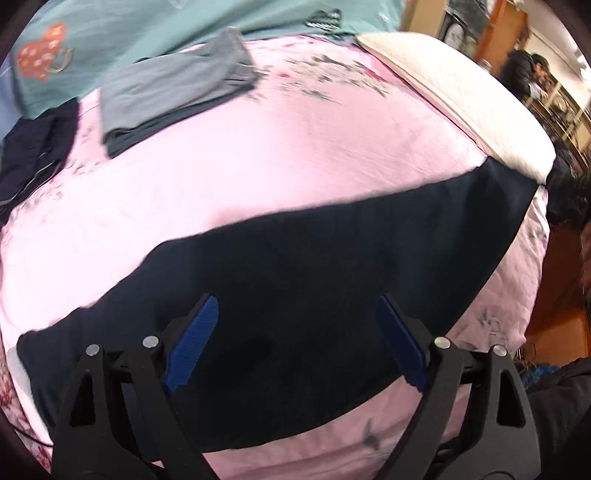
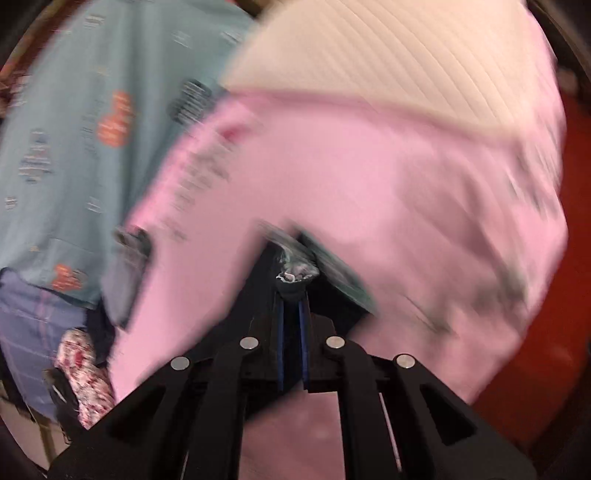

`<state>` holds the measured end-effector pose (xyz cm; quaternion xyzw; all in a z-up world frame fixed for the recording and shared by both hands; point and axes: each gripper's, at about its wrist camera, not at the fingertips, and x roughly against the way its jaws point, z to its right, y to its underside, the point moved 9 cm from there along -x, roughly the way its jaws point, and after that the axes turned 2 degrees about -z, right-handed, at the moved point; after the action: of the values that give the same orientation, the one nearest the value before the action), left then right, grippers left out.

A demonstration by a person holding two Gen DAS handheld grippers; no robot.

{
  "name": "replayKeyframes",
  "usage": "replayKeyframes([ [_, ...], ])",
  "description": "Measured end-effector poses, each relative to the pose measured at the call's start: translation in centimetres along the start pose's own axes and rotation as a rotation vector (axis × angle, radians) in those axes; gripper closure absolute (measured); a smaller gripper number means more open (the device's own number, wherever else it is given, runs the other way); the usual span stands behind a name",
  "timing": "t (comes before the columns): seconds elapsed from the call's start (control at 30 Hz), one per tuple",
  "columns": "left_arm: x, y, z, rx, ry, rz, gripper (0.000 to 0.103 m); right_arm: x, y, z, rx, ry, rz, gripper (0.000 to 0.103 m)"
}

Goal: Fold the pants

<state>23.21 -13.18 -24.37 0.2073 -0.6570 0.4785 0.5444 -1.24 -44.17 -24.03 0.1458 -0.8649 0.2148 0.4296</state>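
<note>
Grey folded garment [image 1: 173, 96], left view only

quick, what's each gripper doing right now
Left gripper: open, fingers spread above the dark pants, holding nothing.
Right gripper: shut on a bunch of dark cloth at its fingertips, likely the pants; the blur hides more.

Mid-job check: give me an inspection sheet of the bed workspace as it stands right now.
Surface: pink bedspread, floral print.
Job's things: dark pants spread flat across it.
Clutter: folded grey garment, dark clothes at the left edge, teal blanket, cream pillow.
Grippers: left gripper open over the pants; right gripper shut on dark cloth, picture blurred.
Cables: nothing seen.
Surroundings: wooden furniture, a person in the background.
</note>
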Motion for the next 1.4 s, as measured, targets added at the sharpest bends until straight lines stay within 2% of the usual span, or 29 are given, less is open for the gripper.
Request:
replayKeyframes([
  [0.03,-0.2,-0.2,0.7,-0.021,0.001,-0.008,0.014,-0.8,1.4,2.3,-0.045,0.039,-0.055,0.096],
  [0.1,-0.2,-0.7,1.8,-0.058,-0.004,-0.010,0.014,0.2,2.1,3.1,-0.076,0.009,-0.030,0.092],
  [0.17,-0.3,-1.0,2.2,-0.073,-0.007,-0.010,0.014,1.8,1.7,2.6,-0.053,0.011,0.024,0.080],
  [0.2,-0.4,-1.1,2.4,-0.075,-0.007,-0.017,0.014,2.6,1.2,1.8,-0.019,0.017,0.057,0.065],
  [0.23,-0.7,-1.2,2.6,-0.075,-0.004,-0.031,0.014,3.1,0.6,0.9,0.020,0.029,0.088,0.057],
  [0.27,-1.0,-1.2,2.7,-0.076,-0.003,-0.040,0.014,3.6,-0.2,-0.7,0.091,0.049,0.128,0.057],
  [0.37,-1.1,-1.1,3.2,-0.093,-0.021,-0.052,0.014,3.1,-1.9,-4.5,0.277,0.072,0.164,0.057],
  [0.43,-0.8,-1.1,3.6,-0.101,-0.031,-0.047,0.014,0.3,-2.8,-6.9,0.422,0.132,0.118,0.057],
  [0.5,-0.5,-1.1,3.6,-0.106,-0.044,-0.044,0.014,-2.5,-3.9,-7.5,0.473,0.151,0.068,0.057],
  [0.57,-0.2,-1.2,3.5,-0.110,-0.071,-0.042,0.014,-5.6,-4.3,-7.9,0.499,0.135,-0.024,0.059],
  [0.6,0.1,-1.2,3.3,-0.108,-0.088,-0.038,0.014,-6.8,-4.2,-8.0,0.506,0.120,-0.081,0.073],
  [0.63,0.4,-1.1,3.0,-0.102,-0.098,-0.035,0.014,-7.6,-4.0,-8.0,0.509,0.108,-0.121,0.092],
  [0.7,0.7,-0.9,2.5,-0.084,-0.117,-0.037,0.013,-8.3,-4.4,-8.1,0.497,0.088,-0.143,0.097],
  [0.83,0.9,-0.4,1.5,-0.044,-0.144,-0.051,0.013,-5.2,-5.2,-9.1,0.502,0.017,-0.035,0.098],
  [0.9,0.8,-0.2,1.3,-0.033,-0.149,-0.059,0.013,-5.4,-5.1,-9.6,0.532,0.044,-0.007,0.098],
  [1.0,0.4,0.0,1.3,-0.023,-0.151,-0.074,0.013,-8.6,-4.5,-7.7,0.544,0.152,-0.075,0.095],
  [1.07,0.2,0.0,1.5,-0.022,-0.151,-0.083,0.013,-9.2,-4.3,-7.1,0.534,0.146,-0.100,0.092],
  [1.17,0.3,-0.1,1.8,-0.034,-0.153,-0.074,0.013,-6.7,-4.9,-7.3,0.498,0.133,-0.078,0.080],
  [1.27,0.0,0.0,1.8,-0.028,-0.153,-0.079,0.012,-2.3,-5.3,-7.9,0.488,0.081,0.036,0.079],
  [1.33,-0.3,0.0,1.9,-0.016,-0.149,-0.080,0.012,-0.5,-5.0,-7.0,0.466,0.089,0.054,0.079],
  [1.4,-0.4,-0.1,2.3,-0.016,-0.137,-0.076,0.012,0.5,-4.2,-5.4,0.402,0.071,0.029,0.079],
])
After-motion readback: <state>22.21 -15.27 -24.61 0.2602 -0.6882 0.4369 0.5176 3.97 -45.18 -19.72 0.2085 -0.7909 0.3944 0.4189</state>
